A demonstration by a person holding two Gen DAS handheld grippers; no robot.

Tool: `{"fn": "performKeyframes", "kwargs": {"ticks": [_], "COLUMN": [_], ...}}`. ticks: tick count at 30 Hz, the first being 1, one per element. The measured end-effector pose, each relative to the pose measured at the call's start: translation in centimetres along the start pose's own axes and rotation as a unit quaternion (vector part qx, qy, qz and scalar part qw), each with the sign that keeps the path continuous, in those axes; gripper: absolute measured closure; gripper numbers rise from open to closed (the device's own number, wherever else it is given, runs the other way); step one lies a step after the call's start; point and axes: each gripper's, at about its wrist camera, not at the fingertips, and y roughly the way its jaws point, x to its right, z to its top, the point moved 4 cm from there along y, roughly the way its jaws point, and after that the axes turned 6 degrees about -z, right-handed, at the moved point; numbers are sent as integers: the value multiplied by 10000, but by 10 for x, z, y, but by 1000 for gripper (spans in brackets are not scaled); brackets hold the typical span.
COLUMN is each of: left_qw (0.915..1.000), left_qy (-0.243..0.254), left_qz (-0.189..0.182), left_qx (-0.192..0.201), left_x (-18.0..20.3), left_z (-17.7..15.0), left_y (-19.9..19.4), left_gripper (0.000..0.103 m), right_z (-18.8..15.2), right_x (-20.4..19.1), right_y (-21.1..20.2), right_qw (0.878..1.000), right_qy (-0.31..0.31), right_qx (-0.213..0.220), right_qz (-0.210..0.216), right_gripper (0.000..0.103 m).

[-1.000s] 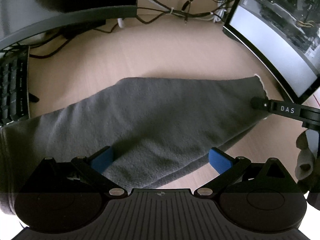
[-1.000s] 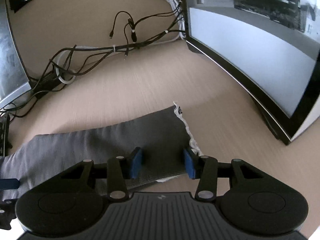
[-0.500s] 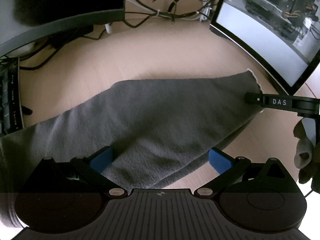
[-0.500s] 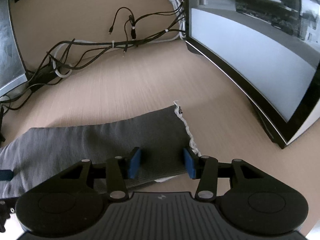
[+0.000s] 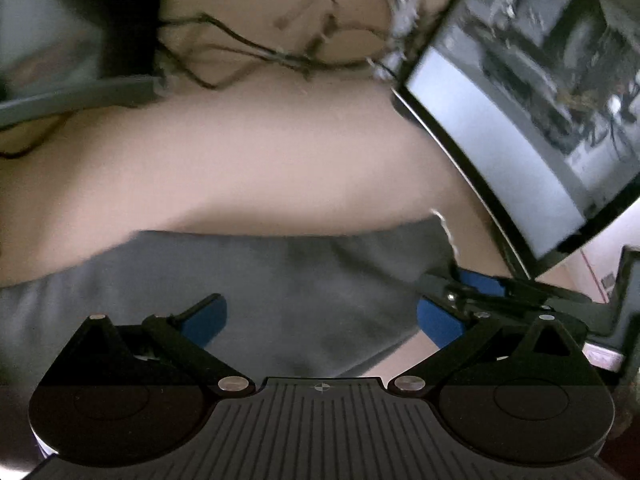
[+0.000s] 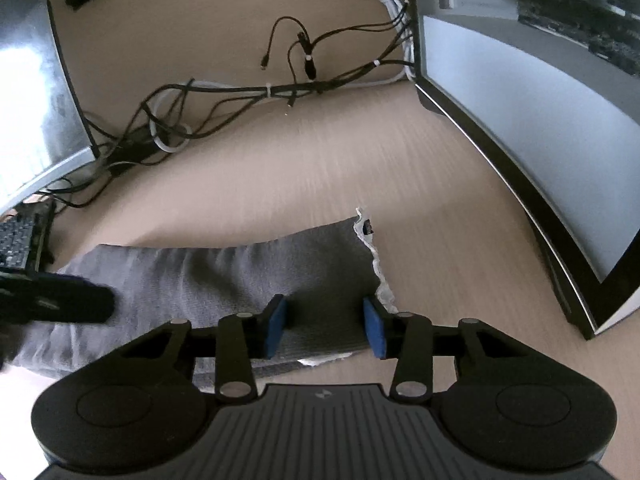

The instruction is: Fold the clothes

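A grey knitted garment (image 6: 224,276) with a white frilled hem lies folded lengthwise on the wooden desk; it also shows in the blurred left wrist view (image 5: 280,276). My right gripper (image 6: 326,326) is open, its blue pads straddling the garment's right end near the hem. My left gripper (image 5: 320,318) is open wide over the garment's near edge. The right gripper shows at the right of the left wrist view (image 5: 476,286), close to my left gripper. The left gripper's finger (image 6: 60,304) shows at the left of the right wrist view, over the cloth.
A curved monitor (image 6: 540,92) stands at the right, another monitor (image 6: 28,80) at the left. A bundle of cables (image 6: 256,92) lies at the back of the desk. A keyboard (image 6: 16,240) sits at the far left. Bare wood (image 6: 320,168) lies beyond the garment.
My left gripper has moved right along the garment toward the right gripper, and its view is motion-blurred. The right gripper has barely moved and stays open over the hem end.
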Motion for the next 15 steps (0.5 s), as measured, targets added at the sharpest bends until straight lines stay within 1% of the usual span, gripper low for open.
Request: {"fn": "performKeyframes", "kwargs": {"ticks": [1,2,4,6,7,9,11,13,15], "left_qw": [9998,9995,9988,9980,9976,9975,9975,9978,9984], "left_qy": [-33,-52,130,200,229,188,167,169,158], "left_qz": [100,192,394,512,567,599,605,557,474], "left_qx": [-143,-249,-269,-299,-315,-320,-329,-314,-271], "left_x": [4,7,15,19,20,20,19,17,15], "left_z": [-2,-5,-8,-9,-9,-8,-9,-11,-13], "left_y": [12,20,29,33,35,36,37,36,33], "left_gripper": [0,0,0,0,0,0,0,0,0], "right_z": [-4,-7,-14,-18,-17,-12,-15,-21,-22], "right_x": [4,10,22,32,38,53,61,65,63], "right_y": [0,0,-7,-16,-19,-17,-9,-1,4], "right_qw": [10000,9998,9989,9967,9951,9880,9784,9685,9629], "right_qy": [66,176,408,658,845,1518,2062,2476,2662], "right_qx": [13,37,216,447,491,281,61,-119,-169], "right_qz": [52,65,-92,-167,-145,62,104,215,399], "right_gripper": [67,67,67,65,64,63,63,63,62]}}
